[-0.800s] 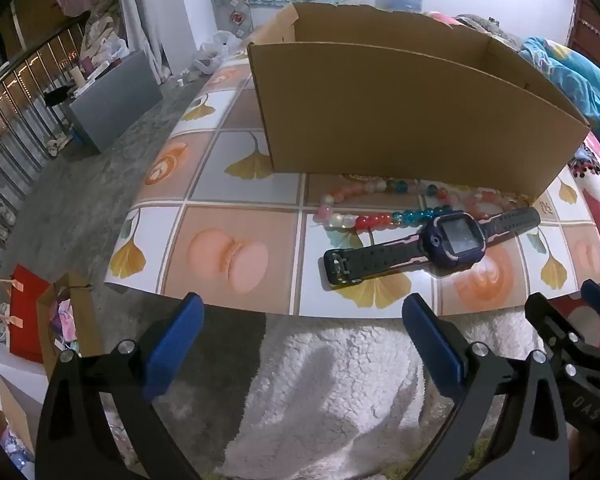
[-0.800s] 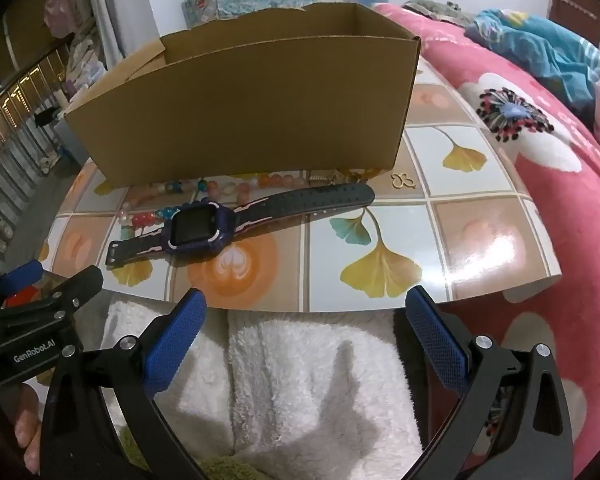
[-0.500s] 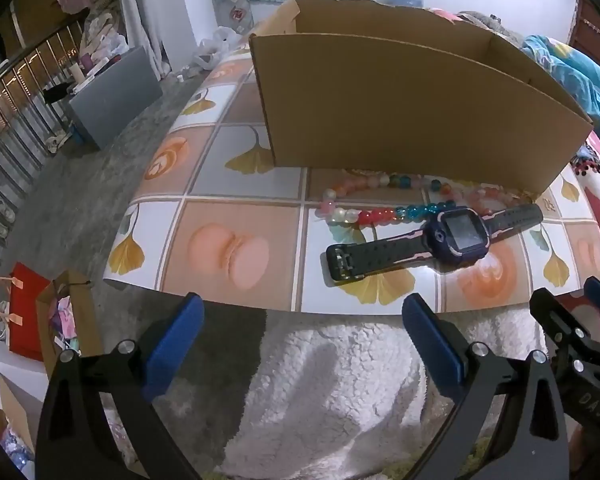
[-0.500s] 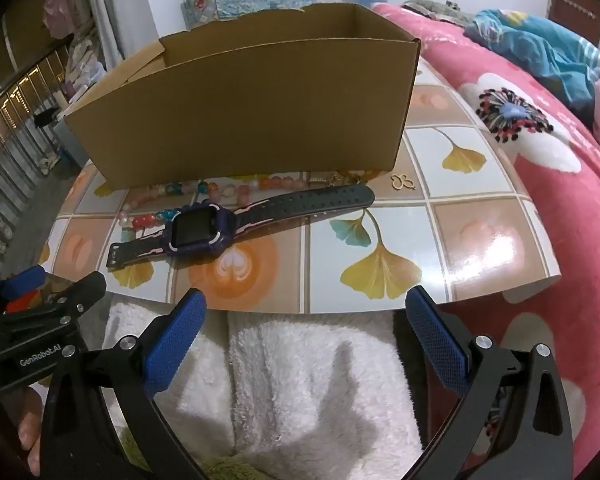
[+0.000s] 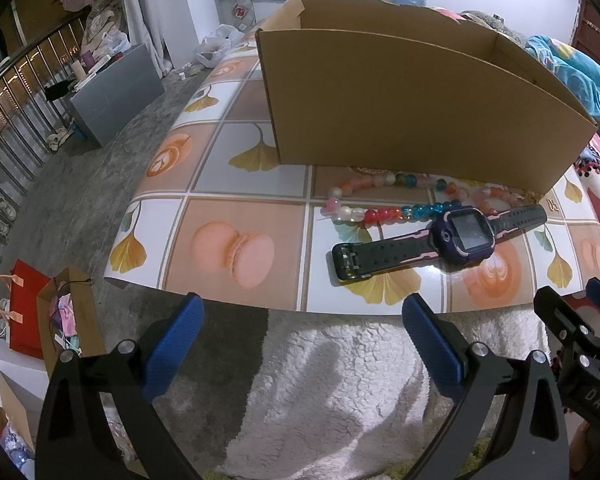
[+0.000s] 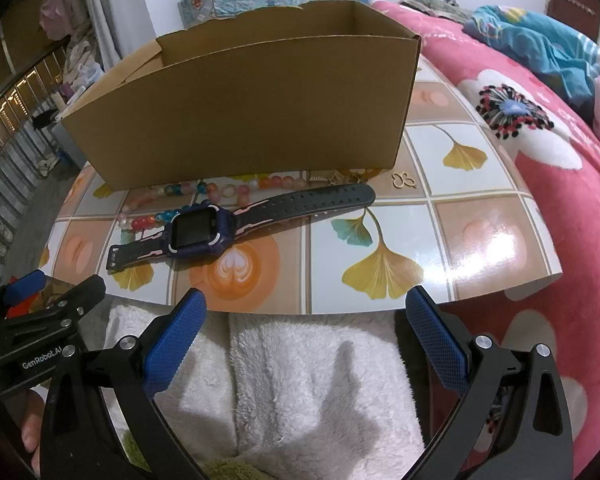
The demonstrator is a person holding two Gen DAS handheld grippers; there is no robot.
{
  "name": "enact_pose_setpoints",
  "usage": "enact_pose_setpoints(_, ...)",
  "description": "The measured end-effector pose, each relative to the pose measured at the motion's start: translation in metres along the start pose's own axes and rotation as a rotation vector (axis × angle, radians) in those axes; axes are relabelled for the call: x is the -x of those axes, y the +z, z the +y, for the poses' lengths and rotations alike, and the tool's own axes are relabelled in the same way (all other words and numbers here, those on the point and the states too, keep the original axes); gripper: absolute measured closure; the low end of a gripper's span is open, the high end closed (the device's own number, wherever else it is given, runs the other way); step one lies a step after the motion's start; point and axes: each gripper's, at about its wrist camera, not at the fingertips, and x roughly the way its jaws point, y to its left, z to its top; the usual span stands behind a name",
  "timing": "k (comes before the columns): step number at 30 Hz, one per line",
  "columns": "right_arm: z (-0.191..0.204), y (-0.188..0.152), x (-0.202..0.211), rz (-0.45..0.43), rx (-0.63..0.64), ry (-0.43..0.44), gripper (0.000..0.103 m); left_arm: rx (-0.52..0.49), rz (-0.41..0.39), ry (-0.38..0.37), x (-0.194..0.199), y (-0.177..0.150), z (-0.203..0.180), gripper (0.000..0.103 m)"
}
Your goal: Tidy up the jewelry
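Both the left hand-held gripper (image 5: 301, 344) and right hand-held gripper (image 6: 305, 338) gape wide, holding nothing.

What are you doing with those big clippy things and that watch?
A person holds two grippers, tidying jewelry into the cardboard box. Nothing is picked up yet. The left gripper and right gripper hover wide open and empty above the near edge of the patterned mat. The watch, a bead necklace and a small gold charm lie on the mat in front of the box.
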Motion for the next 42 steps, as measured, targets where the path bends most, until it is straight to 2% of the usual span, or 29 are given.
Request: enact_pose_setpoints(42, 0.0025, 0.0050, 0.0061, -0.012, 0.006, -0.005, 0.007, -0.001, -0.004, 0.001, -0.0007, 0.0031, 0.0032, 0.005)
